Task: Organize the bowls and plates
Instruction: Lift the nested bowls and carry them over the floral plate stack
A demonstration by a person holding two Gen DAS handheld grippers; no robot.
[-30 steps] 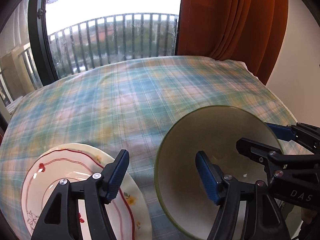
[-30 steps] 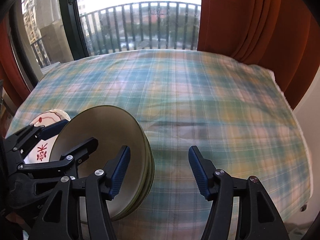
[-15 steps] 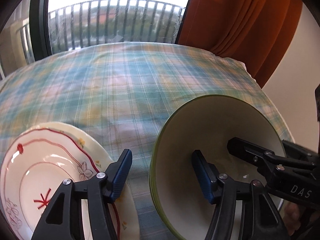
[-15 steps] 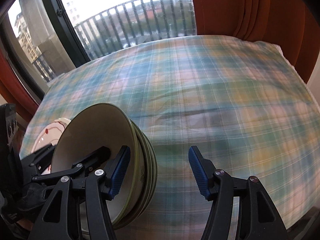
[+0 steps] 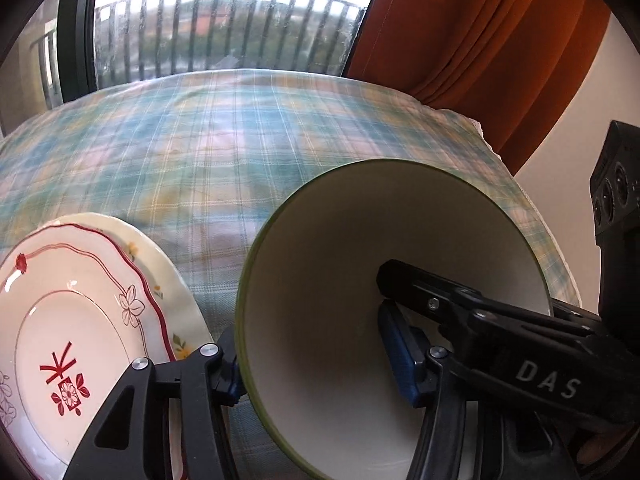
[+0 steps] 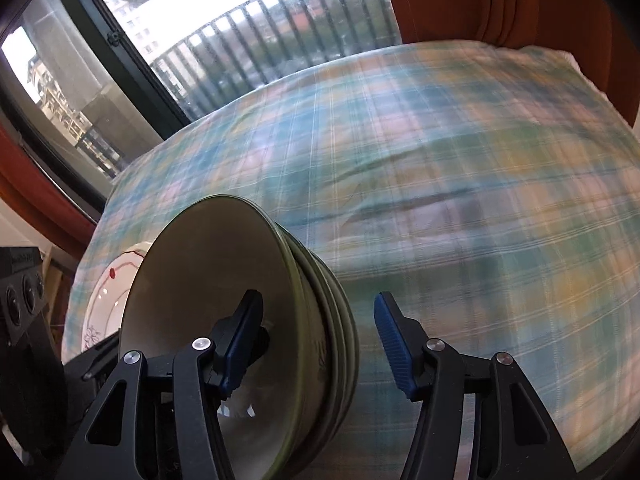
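A stack of green-rimmed cream bowls (image 5: 344, 264) (image 6: 224, 280) stands tilted on the plaid tablecloth. My left gripper (image 5: 316, 364) is open and straddles the near rim of the top bowl, one finger inside and one outside. My right gripper (image 6: 316, 344) is open and straddles the bowl stack's wall on the other side, with its left finger (image 6: 240, 336) inside the top bowl. White plates with red trim (image 5: 80, 320) (image 6: 108, 292) lie stacked to the left of the bowls.
The plaid tablecloth (image 5: 240, 140) (image 6: 460, 200) stretches back to a window with a balcony railing (image 5: 224, 32). Orange curtains (image 5: 480, 40) hang at the right. A black device (image 5: 620, 184) stands at the far right edge.
Both grippers have moved in on the bowl stack; each now has one finger inside the top bowl. The bowls stand more tilted and larger in both views.
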